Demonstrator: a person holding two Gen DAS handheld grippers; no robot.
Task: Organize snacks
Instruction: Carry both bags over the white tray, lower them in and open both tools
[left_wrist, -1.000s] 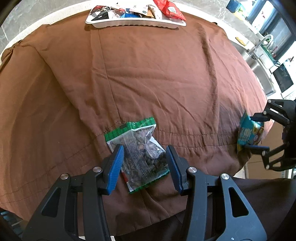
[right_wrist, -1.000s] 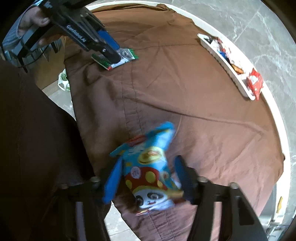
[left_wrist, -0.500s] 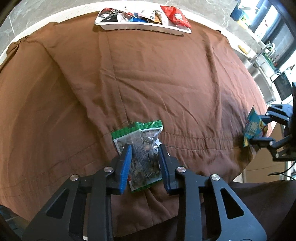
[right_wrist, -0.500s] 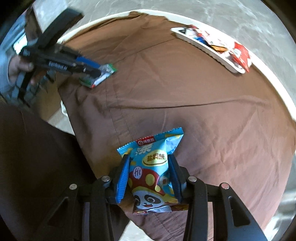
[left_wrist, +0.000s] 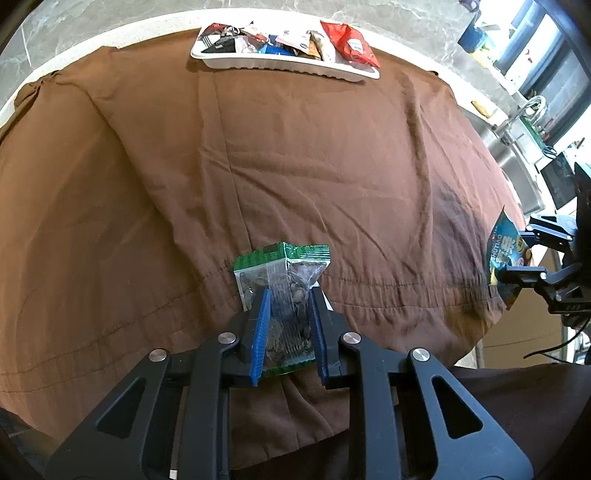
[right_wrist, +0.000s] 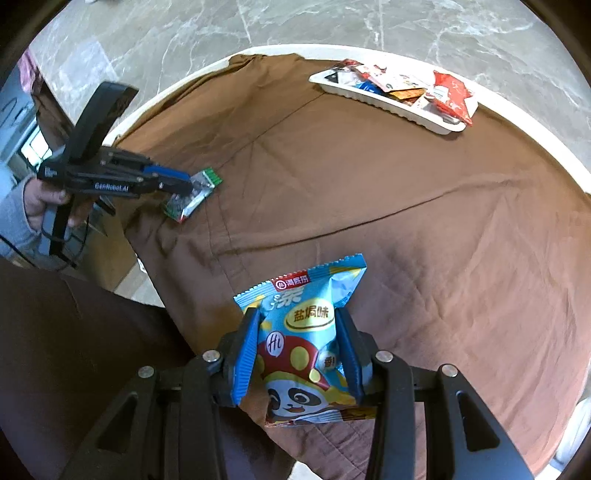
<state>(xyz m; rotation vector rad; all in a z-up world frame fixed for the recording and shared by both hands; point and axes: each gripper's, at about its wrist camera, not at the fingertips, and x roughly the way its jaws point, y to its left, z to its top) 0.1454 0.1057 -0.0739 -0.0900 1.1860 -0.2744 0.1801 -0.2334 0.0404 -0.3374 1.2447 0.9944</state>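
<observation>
My left gripper (left_wrist: 289, 295) is shut on a clear snack packet with green ends (left_wrist: 282, 273), which lies near the front edge of the brown cloth (left_wrist: 295, 147). Seen from the right wrist, that green packet (right_wrist: 192, 195) is pinched by the left gripper (right_wrist: 186, 184), held in a person's hand (right_wrist: 40, 201). My right gripper (right_wrist: 299, 314) is shut on a blue panda snack bag (right_wrist: 303, 332), lifted just above the cloth's edge. From the left wrist, the blue bag (left_wrist: 504, 254) and right gripper (left_wrist: 517, 251) appear at the far right.
A white tray (left_wrist: 280, 64) filled with several snack packets, one red, stands at the far edge of the round table; it shows too as the tray (right_wrist: 391, 103) from the right wrist. Beyond are a marble floor (right_wrist: 332, 26) and a sink counter (left_wrist: 517, 140).
The left jaws closed from wide apart onto the green packet. The right gripper rolled and lifted slightly with the blue bag, which now sits upright between the pads.
</observation>
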